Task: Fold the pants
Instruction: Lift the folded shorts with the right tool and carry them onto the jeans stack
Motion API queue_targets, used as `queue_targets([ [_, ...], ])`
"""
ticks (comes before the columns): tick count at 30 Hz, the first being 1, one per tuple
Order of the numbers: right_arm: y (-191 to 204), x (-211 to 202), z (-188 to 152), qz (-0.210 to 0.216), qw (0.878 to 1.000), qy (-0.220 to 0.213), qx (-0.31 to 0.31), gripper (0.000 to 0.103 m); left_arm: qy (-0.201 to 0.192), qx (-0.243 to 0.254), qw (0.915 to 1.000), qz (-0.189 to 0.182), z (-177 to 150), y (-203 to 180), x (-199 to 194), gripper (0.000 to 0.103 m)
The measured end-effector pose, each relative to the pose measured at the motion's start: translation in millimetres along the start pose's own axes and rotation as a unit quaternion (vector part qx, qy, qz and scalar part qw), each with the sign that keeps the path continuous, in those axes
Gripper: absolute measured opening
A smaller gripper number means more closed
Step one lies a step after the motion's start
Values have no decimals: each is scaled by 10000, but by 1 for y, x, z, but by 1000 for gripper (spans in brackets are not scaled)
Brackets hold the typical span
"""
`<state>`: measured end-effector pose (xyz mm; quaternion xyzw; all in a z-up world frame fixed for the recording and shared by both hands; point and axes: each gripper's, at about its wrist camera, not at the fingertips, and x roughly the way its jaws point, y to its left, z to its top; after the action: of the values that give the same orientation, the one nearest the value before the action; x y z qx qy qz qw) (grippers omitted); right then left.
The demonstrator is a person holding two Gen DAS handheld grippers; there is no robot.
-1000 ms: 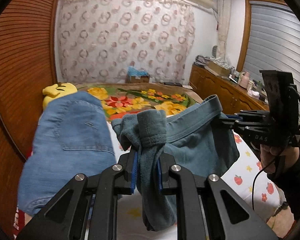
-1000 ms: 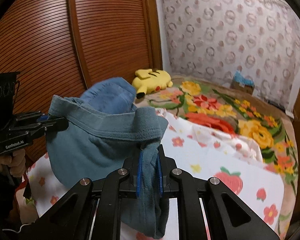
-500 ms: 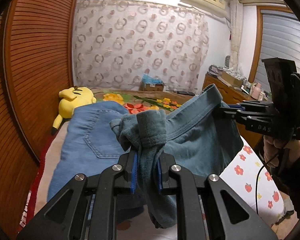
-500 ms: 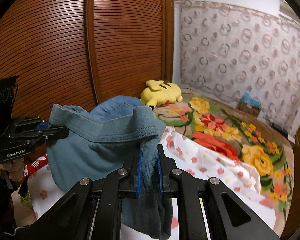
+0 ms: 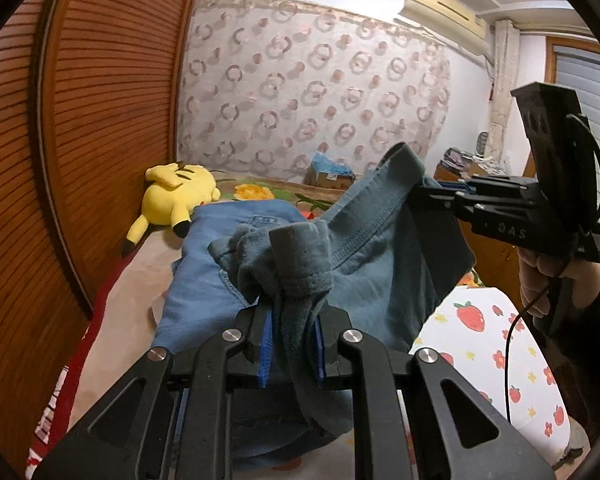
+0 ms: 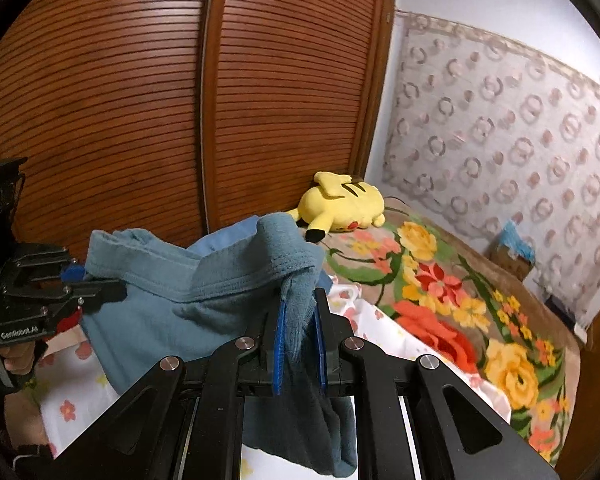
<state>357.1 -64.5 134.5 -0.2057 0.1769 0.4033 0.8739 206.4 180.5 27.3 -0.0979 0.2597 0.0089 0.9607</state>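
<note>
The teal-grey pants (image 5: 364, 264) hang in the air above the bed, held by the waistband at two points. My left gripper (image 5: 293, 334) is shut on one bunched end of the waistband. My right gripper (image 6: 300, 334) is shut on the other end; it also shows in the left wrist view (image 5: 436, 194), at the right. The left gripper shows in the right wrist view (image 6: 96, 294), at the left. The waistband (image 6: 204, 276) is stretched between them and the legs hang below, mostly hidden.
Light blue jeans (image 5: 220, 280) lie on the bed under the pants. A yellow plush toy (image 5: 176, 200) lies by the wooden slatted wardrobe (image 6: 140, 120). A flowered blanket (image 6: 460, 300) and strawberry-print sheet (image 5: 492, 340) cover the bed. A wooden dresser stands at the right.
Both grippers have lifted and swung left with the pants, toward the wardrobe side. The plush toy and wardrobe now fill more of both views. Both grips are unchanged.
</note>
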Motion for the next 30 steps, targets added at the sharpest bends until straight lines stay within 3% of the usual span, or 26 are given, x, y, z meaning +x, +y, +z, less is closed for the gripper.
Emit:
queue_targets([
  [16, 19, 75, 38, 213, 9971, 94, -729, 13, -54, -406, 9987, 316, -10, 33, -5, 18],
  [30, 11, 134, 41, 724, 9953, 157, -624, 13, 310, -500, 9967, 555, -28, 46, -1, 24],
])
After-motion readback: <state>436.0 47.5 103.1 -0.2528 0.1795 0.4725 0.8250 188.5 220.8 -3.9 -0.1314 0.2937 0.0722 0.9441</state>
